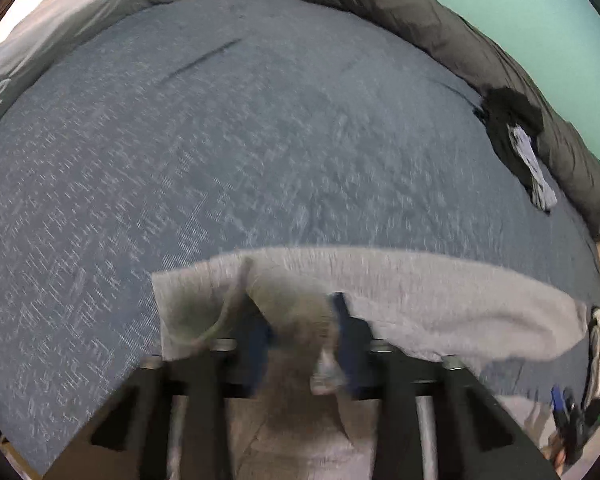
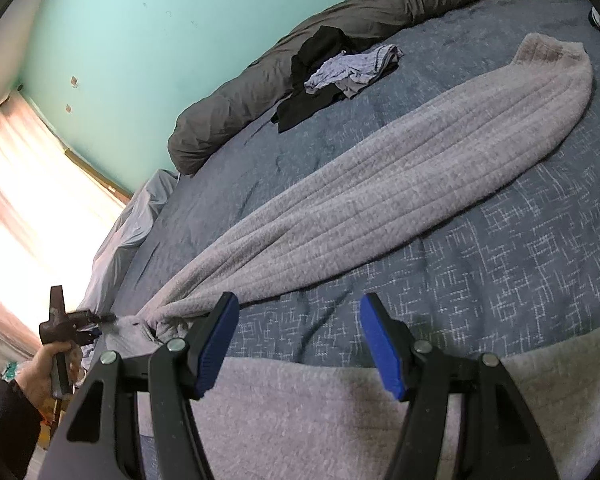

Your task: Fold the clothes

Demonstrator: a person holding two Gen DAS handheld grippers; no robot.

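A grey ribbed sweater (image 2: 380,184) lies on the blue patterned bedspread (image 2: 520,264), one long sleeve stretched toward the far right. Its body (image 2: 320,408) lies under my right gripper (image 2: 300,340), which is open and empty just above it. My left gripper (image 1: 300,340) is shut on a bunched part of the sweater (image 1: 440,300), blurred by motion; it also shows in the right wrist view (image 2: 96,320) at the left, pinching the cloth near the bed's edge.
A black garment with a light blue one on top (image 2: 340,72) lies near a long dark grey bolster (image 2: 284,68) along the teal wall. A pale sheet (image 1: 80,12) is bunched at the bed's far side. A bright curtained window (image 2: 24,216) is at the left.
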